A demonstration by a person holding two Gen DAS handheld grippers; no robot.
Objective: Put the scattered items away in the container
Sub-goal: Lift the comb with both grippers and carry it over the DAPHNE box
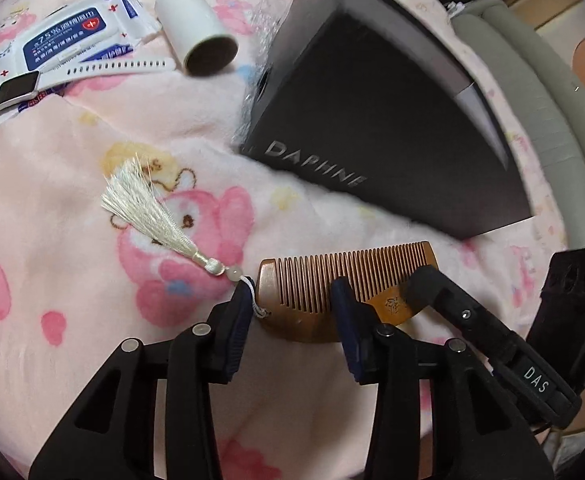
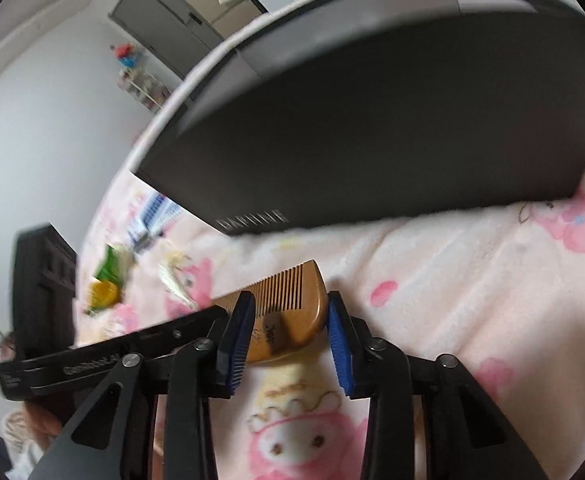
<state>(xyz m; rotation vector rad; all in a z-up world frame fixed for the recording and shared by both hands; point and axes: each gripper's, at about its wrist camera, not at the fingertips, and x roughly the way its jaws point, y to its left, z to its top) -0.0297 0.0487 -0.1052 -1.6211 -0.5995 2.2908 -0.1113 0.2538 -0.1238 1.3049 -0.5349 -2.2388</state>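
1. Left hand-held gripper (image 1: 292, 308) straddles the handle end of the wooden comb (image 1: 332, 284); jaws partly open, pads either side of the comb's spine, and I cannot tell if they press on it.
2. Right hand-held gripper (image 2: 290, 322) straddles the other end of the comb (image 2: 288, 312); blue pads at both sides, a firm grip cannot be told. Its finger (image 1: 452, 304) shows in the left wrist view on the comb's right end.
3. Pink cartoon-print blanket (image 1: 72, 240) covers the bed and carries everything.
4. Black box (image 1: 372, 120) marked DAPHNE sits just beyond the comb, apart from it.
5. Wet wipes pack (image 1: 68, 36) lies far left, well apart from the comb.
6. White roll (image 1: 196, 20) lies beside the pack, dark open end facing the camera.
7. White-strap watch (image 1: 72, 72) rests partly on the wipes pack.
8. Cream tassel (image 1: 148, 208) is tied to the comb's left end by a cord with a bead, spread on the blanket.
9. Green and yellow object (image 2: 104, 288), blurred in the right wrist view, lies left of the comb.
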